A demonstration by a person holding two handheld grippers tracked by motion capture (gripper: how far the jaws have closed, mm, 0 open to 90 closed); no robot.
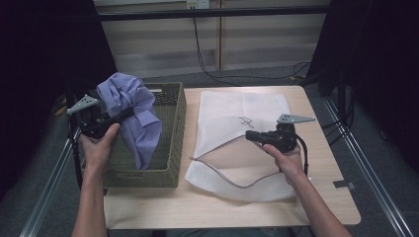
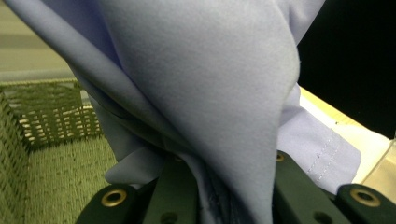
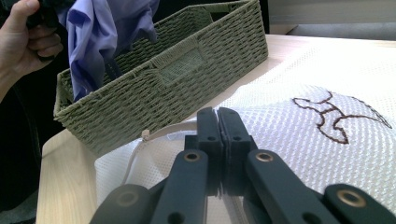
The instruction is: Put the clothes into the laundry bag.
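A crumpled lavender shirt (image 1: pixel 143 128) hangs over the green woven basket (image 1: pixel 175 148) at the table's left. My left gripper (image 1: pixel 129 113) is shut on its upper folds. In the left gripper view the cloth (image 2: pixel 210 70) drapes over the jaws of the gripper (image 2: pixel 219 186), with the basket floor (image 2: pixel 56 163) below. A white mesh laundry bag (image 1: pixel 237 106) lies flat to the right of the basket. My right gripper (image 1: pixel 250 134) is shut on its upper layer near the zippered mouth. In the right gripper view the jaws of this gripper (image 3: pixel 218 114) are pressed together on the mesh (image 3: pixel 303 140).
The bag's zipper pull (image 3: pixel 144 136) lies near the basket's (image 3: pixel 187 79) front corner. A dark embroidered mark (image 1: pixel 245 121) sits on the bag. Bare tabletop (image 1: pixel 197 207) runs along the near edge. A grey tape strip (image 1: pixel 343 184) is at the right edge. Cables (image 1: pixel 207 64) trail on the floor behind.
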